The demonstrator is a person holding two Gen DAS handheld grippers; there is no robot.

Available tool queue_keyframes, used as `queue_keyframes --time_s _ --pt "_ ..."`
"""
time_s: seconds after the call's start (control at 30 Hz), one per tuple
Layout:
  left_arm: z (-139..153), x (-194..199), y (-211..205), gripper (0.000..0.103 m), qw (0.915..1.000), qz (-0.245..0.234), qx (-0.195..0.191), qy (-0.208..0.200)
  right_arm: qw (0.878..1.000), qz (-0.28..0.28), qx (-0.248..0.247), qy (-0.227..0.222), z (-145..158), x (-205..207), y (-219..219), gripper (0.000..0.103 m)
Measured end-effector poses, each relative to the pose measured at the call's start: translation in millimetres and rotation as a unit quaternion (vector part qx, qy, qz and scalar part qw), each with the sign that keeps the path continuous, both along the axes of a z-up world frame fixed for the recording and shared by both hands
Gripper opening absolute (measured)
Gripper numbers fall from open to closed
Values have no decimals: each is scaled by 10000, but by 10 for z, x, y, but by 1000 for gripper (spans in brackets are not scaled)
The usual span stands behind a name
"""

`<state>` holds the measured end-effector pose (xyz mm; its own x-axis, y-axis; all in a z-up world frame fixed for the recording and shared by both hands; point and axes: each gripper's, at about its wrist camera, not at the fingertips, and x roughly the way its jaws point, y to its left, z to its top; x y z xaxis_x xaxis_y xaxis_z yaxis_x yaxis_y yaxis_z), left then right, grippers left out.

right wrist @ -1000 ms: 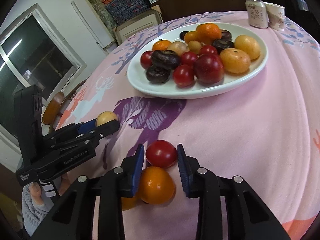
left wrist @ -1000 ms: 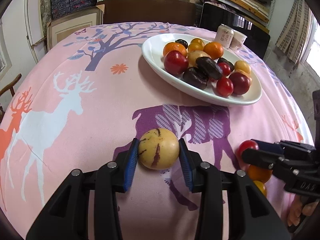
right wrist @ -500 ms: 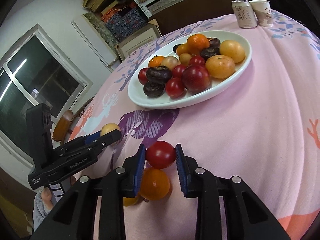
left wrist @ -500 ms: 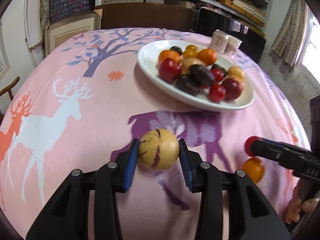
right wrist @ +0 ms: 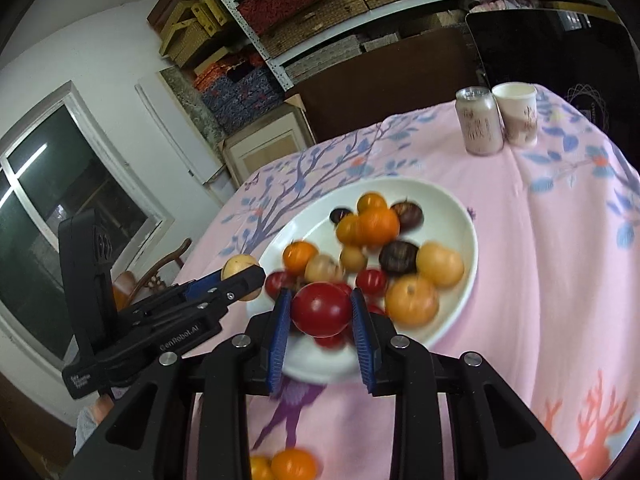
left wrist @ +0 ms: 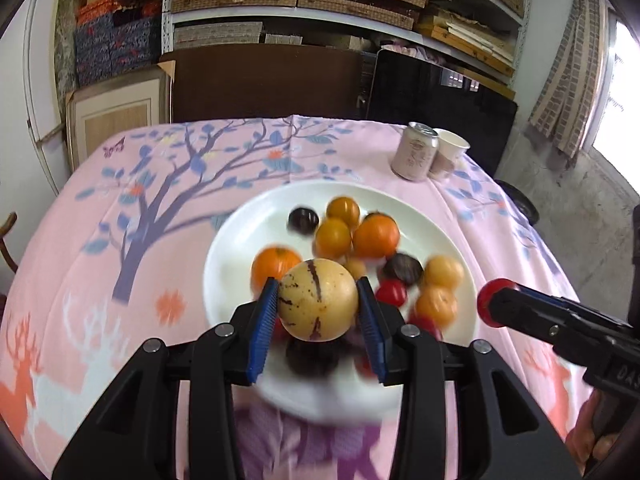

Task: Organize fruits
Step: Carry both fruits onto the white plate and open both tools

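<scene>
**Now carrying: two fruits held over the plate**

Broadly, the pink tablecloth point(right wrist: 540, 280) bears a white plate point(left wrist: 240, 248) already heaped with orange, red and dark fruit. Both tools hang above its near rim. The left gripper point(left wrist: 318, 308) is clamped on a yellow streaked fruit point(left wrist: 318, 300); the right gripper point(right wrist: 322, 312) pinches a red tomato point(right wrist: 321, 309). Two orange fruits point(right wrist: 288, 465) lie on the cloth below the right tool, off the plate.

The step in hand looks like the carry to the plate. Next, each tool likely needs lowering into a bare patch before the jaws part, or the round fruit may roll.
</scene>
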<state>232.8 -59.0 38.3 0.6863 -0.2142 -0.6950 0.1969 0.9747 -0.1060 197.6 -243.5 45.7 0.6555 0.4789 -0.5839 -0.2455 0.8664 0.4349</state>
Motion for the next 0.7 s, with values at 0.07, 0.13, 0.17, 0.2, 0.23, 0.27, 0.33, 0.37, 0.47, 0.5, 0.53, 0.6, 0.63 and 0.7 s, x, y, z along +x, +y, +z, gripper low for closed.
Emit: queue_keyframes --time_s 0.07,0.13,0.17,0.2,0.23,0.27,0.33,0.37,0.47,0.5,0.53,0.6,0.63,0.7 --pt "-39 155 -63 39 10000 41 80 -4 9999 -13 -128 -32 -17 129 58 31" --pt "-113 331 -116 39 9999 82 124 44 9997 -9 -238 -53 -65 249 95 31" --pt "-145 389 -134 39 9998 84 138 75 9994 -28 -339 -80 -102 306 113 31" --pt "-190 440 -151 39 9998 83 172 93 9991 -48 -402 -94 -135 335 123 31" --pt "-225 478 -168 39 9997 86 224 85 9988 -68 -478 -90 -175 372 124 31" --pt "-263 521 -190 39 9995 102 301 61 9985 -87 -539 -77 -201 388 134 31" --pt "-314 563 -210 39 9993 97 354 19 9971 -169 -736 -71 -255 434 129 33" --pt "-327 566 -226 40 9992 83 395 -31 9964 -228 -813 -92 -273 449 118 34" --pt "-317 532 -268 59 9978 116 607 -219 9958 -314 -845 -154 -315 431 87 57" --pt "-303 518 -267 65 9973 174 650 -297 9951 -365 -905 -172 -312 425 84 57" --pt "-290 506 -257 67 9971 187 652 -347 9947 -360 -940 -199 -302 416 84 57" --pt "-267 494 -222 68 9981 126 504 -323 9943 -388 -959 -259 -272 380 83 57" --pt "-256 477 -206 69 9983 149 464 -334 9941 -395 -963 -291 -260 360 82 57" --pt "-230 414 -209 69 9976 166 538 -398 9934 -395 -1009 -371 -231 290 91 58"
